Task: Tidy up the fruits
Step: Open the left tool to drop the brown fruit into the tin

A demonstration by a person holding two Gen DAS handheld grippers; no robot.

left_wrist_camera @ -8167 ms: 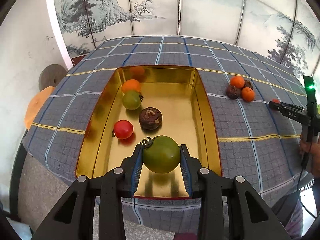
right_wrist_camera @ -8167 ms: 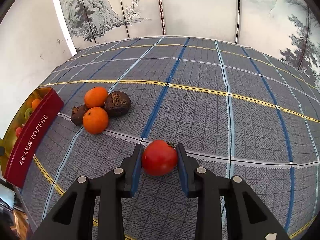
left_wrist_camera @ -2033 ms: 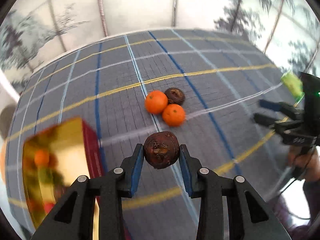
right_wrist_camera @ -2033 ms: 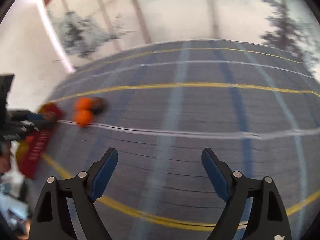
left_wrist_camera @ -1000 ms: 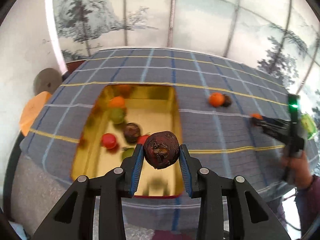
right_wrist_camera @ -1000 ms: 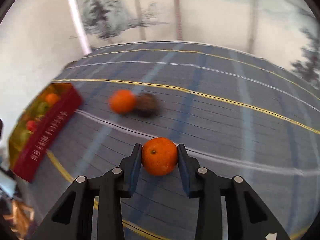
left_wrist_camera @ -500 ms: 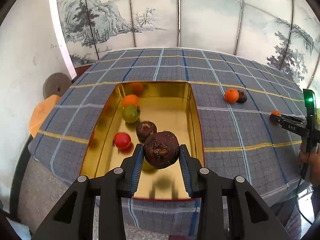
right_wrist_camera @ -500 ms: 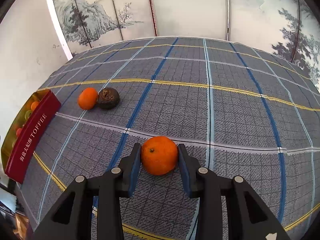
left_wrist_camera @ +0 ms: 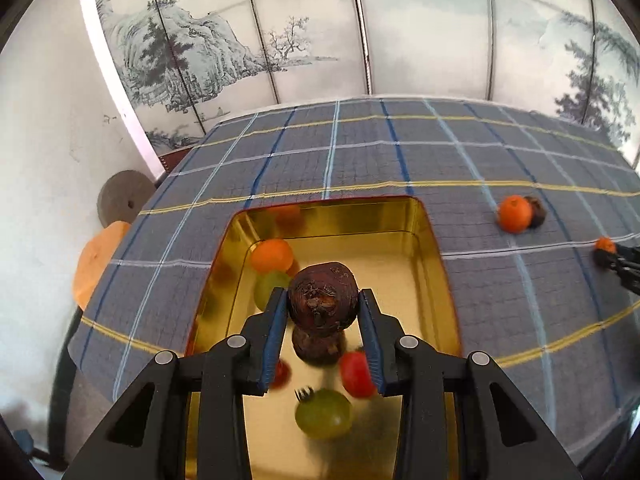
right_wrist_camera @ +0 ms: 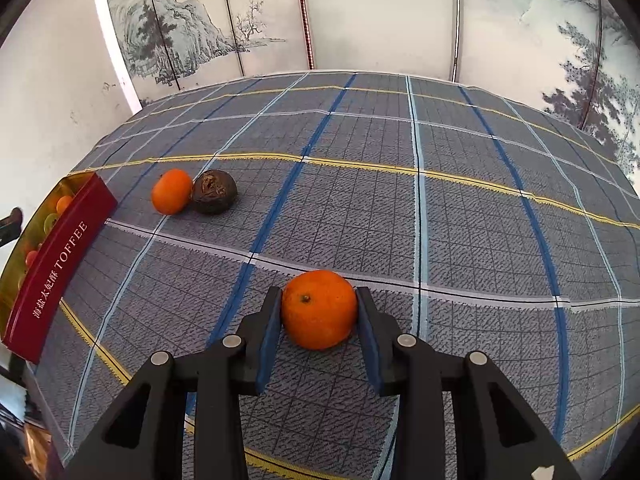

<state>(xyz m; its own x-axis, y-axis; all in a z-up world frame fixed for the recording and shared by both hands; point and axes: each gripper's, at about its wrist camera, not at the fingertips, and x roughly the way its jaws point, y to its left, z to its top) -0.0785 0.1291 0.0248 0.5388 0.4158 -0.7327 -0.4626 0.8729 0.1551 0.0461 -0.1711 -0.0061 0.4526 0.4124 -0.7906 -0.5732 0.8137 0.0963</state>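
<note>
- The left tool (left_wrist_camera: 323, 312) pinched a dark brown, wrinkled round fruit (left_wrist_camera: 323, 305) between its blue pads, holding it in the air over the shallow gold metal tin (left_wrist_camera: 434, 280), probably so it could be dropped in with the others.
- The tin sat at the near edge of the table, which was covered by a grey plaid cloth (left_wrist_camera: 360, 152). Already gathered inside were an orange mandarin (left_wrist_camera: 271, 255) at the far end, a pale green tomato (left_wrist_camera: 270, 289) just beside it, a second dark brown fruit (left_wrist_camera: 318, 346) directly below the held one, a red tomato (left_wrist_camera: 356, 374), another small red one (left_wrist_camera: 281, 372) partly hidden by the pad, and a larger green tomato (left_wrist_camera: 323, 413) nearest the camera.
- The free floor of the tin lay on its right half, so a release there looked less likely to knock the fruit already placed.
- The right tool (right_wrist_camera: 318, 316) was closed onto a bright orange mandarin (right_wrist_camera: 319, 309); whether the fruit was lifted off the cloth or resting on it could not be told.
- Well apart from it, close to the tin's red "TOFFEE" side (right_wrist_camera: 60, 268), one more mandarin (right_wrist_camera: 171, 191) and a dark brown fruit (right_wrist_camera: 214, 191) lay touching on the cloth, not yet collected.
- Judging from this, the sorting was well advanced, with two fruits in hand and two left.
</note>
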